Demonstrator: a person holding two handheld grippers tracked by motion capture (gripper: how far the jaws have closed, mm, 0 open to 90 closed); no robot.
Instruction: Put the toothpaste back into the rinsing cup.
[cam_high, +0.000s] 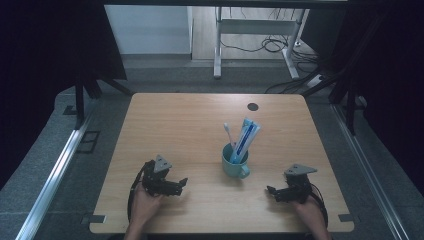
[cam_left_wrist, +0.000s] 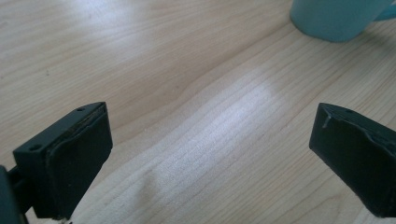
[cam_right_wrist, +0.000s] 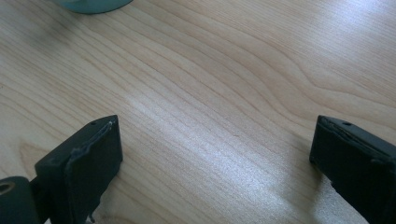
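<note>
Teal mug upright, handle forward – toothpaste tube, toothbrush inside; both grippers' jaws apart, empty

The table was evenly lit from above while the room around it lay in deep shadow, dark at both sides. Close up, a pale sheen of glare crossed the wood grain, and the mug looked soft, slightly out of focus.

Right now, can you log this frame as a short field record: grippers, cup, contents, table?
left gripper: open, near edge of the table, left of the cup, holding nothing
right gripper: open, right of the cup, holding nothing
cup: teal mug, upright between the grippers
contents: toothbrush and toothpaste tube, leaning in the cup
table: light wood
</note>
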